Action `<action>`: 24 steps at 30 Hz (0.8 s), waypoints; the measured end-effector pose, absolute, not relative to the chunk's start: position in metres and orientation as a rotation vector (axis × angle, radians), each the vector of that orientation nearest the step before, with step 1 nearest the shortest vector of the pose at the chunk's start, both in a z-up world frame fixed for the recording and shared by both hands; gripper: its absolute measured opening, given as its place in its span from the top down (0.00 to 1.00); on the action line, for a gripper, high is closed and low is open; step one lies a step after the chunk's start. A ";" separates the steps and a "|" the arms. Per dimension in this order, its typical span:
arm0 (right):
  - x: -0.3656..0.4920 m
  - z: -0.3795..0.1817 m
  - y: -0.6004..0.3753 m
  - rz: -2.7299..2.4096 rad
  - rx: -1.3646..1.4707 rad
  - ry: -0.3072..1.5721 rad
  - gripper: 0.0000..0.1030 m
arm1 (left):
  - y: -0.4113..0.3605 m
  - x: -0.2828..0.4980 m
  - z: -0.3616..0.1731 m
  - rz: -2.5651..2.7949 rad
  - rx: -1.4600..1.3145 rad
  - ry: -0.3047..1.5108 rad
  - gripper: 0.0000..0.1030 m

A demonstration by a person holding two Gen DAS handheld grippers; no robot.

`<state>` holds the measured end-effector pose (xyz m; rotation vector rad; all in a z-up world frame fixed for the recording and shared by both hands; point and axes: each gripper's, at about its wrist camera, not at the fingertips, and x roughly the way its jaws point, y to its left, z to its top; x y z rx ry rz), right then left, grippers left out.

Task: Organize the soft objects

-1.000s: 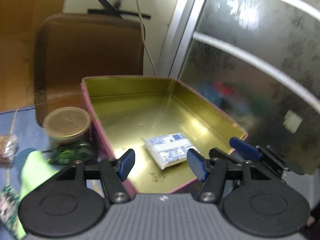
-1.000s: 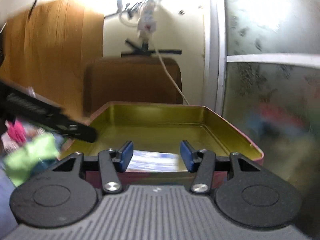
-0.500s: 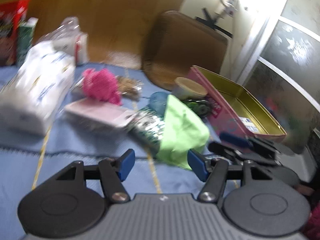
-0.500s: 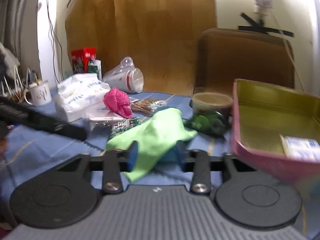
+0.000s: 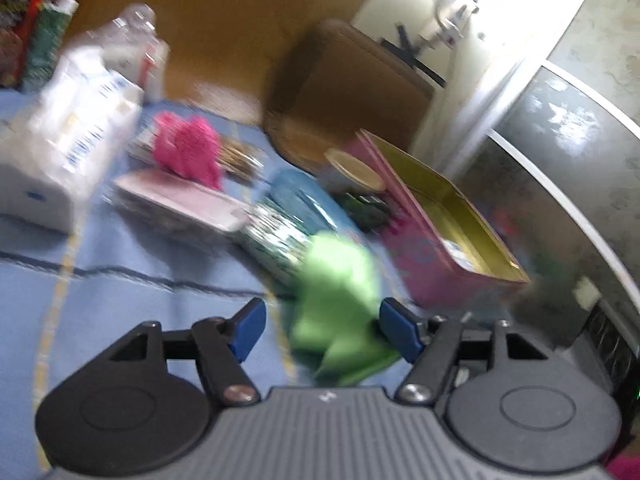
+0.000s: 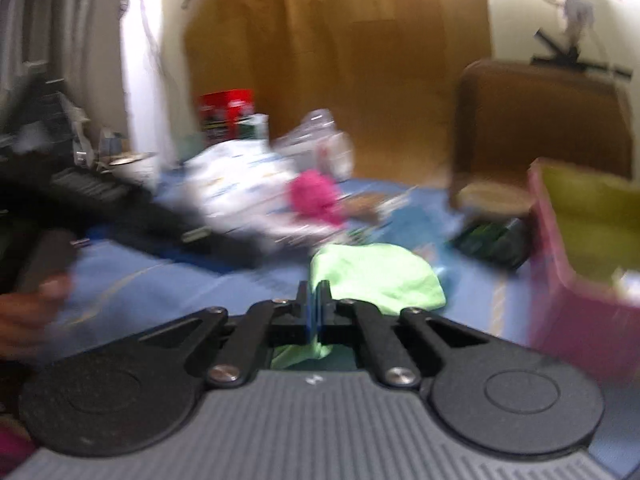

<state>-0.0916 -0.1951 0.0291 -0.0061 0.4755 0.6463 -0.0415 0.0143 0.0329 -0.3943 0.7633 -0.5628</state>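
Both views motion-blurred. Right gripper [image 6: 314,300]: jaws have just been closing and now stand pressed together; a fold of the green cloth [image 6: 380,276] sits at and below the pads, so it appears pinched on the cloth's near edge, the rest of the cloth lying on the blue table cover [image 6: 160,280]. Left gripper [image 5: 322,330]: jaws have just been opening and stand apart; the green cloth [image 5: 340,304] lies between the blue pads, and neither pad is seen pressing it. Pink tin [image 5: 432,240] with gold interior stands just right of the cloth, a white packet [image 5: 460,250] inside it near the front corner; its print is too blurred to read. Pink fuzzy object [image 5: 188,148] lies further back on the cover, beside a white tissue pack [image 5: 68,136] with blue lettering, illegible. Red box [image 6: 226,114] at the back against the brown board; label unreadable. A round lidded tub [image 5: 354,164] and a dark green item [image 6: 492,240] sit beside the tin's left wall. A hand [image 6: 28,316] holding the other gripper's handle shows at the left edge of the right view.
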 end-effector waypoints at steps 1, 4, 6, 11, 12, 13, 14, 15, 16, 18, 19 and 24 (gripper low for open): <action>-0.098 0.027 -0.194 0.684 0.008 0.488 0.95 | 0.010 -0.041 0.031 -0.580 -0.394 0.779 0.37; -0.113 0.014 -0.185 0.733 -0.022 0.531 0.90 | -0.003 -0.038 0.023 -0.584 -0.358 0.838 0.45; -0.117 0.009 -0.182 0.724 -0.057 0.535 0.77 | -0.007 -0.038 0.019 -0.575 -0.346 0.874 0.46; -0.120 0.014 -0.192 0.702 -0.062 0.482 0.14 | -0.004 -0.049 0.021 -0.524 -0.308 0.885 0.46; -0.118 0.014 -0.191 0.708 -0.076 0.487 0.14 | -0.003 -0.051 0.022 -0.508 -0.293 0.885 0.44; -0.115 0.012 -0.189 0.711 -0.090 0.502 0.14 | -0.003 -0.053 0.021 -0.495 -0.281 0.889 0.44; -0.112 0.010 -0.187 0.710 -0.097 0.518 0.14 | -0.003 -0.051 0.020 -0.486 -0.271 0.901 0.44; -0.107 0.007 -0.184 0.709 -0.098 0.534 0.14 | -0.004 -0.050 0.017 -0.483 -0.266 0.918 0.44; -0.103 0.003 -0.182 0.711 -0.092 0.553 0.15 | -0.006 -0.048 0.013 -0.482 -0.267 0.935 0.45; -0.099 -0.003 -0.180 0.717 -0.073 0.552 0.43 | -0.008 -0.050 0.013 -0.487 -0.265 0.920 0.62; -0.100 -0.002 -0.178 0.717 -0.078 0.543 0.82 | -0.011 -0.048 0.013 -0.520 -0.281 0.938 0.71; -0.110 0.011 -0.201 0.653 -0.028 0.462 0.85 | -0.039 -0.040 0.040 -0.608 -0.230 0.900 0.79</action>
